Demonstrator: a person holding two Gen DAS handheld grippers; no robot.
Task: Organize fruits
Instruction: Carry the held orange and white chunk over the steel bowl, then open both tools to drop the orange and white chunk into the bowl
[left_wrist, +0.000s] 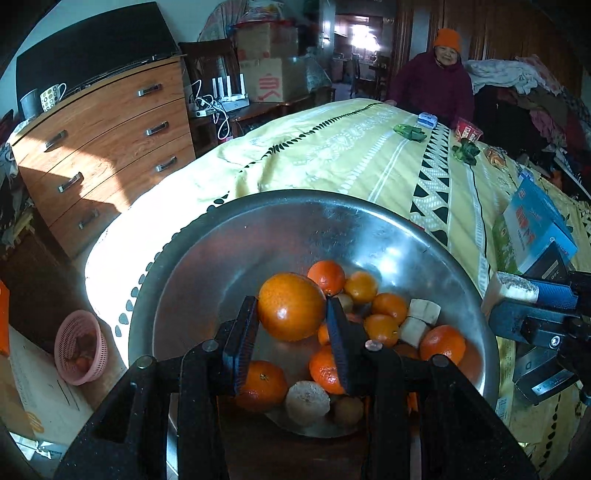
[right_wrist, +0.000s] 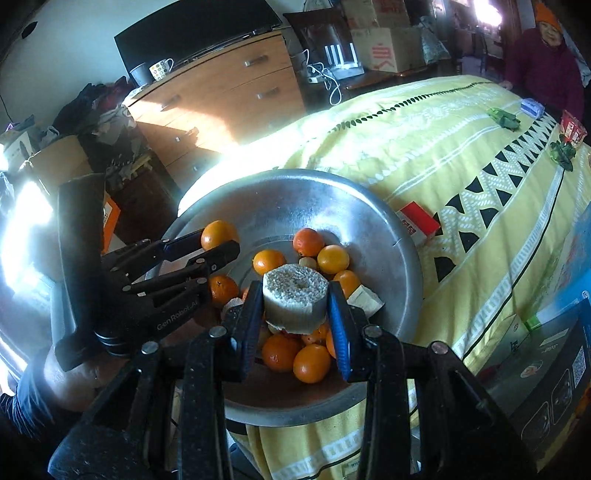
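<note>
Fruit fills the lower half of the metal basin (left_wrist: 229, 258), which sits on a bed under a yellow patterned bedspread (left_wrist: 332, 155). The left tongs (left_wrist: 291, 314) are closed on a large orange (left_wrist: 291, 306), pads against its two sides across the middle, lifted just above the pile. It looks firm and fairly heavy, with a glossy, slippery skin, so that grip across the widest part seems the safe one. The right tongs (right_wrist: 295, 306) clamp a pale cut chunk (right_wrist: 295, 295), perhaps sugarcane, held upright by its sides, porous cut face up. It looks stiff and rough, so unlikely to slip.

Left wrist view alone shows a pink basket (left_wrist: 80, 347) on the floor at lower left, and a second pale chunk (left_wrist: 307, 403) near the basin's front. Right wrist view alone shows the left tongs from the side at centre left and a red-and-white box (right_wrist: 419, 221) touching the basin's far rim. A woman in an orange hat (left_wrist: 439, 74) watches from the bed's far end.
</note>
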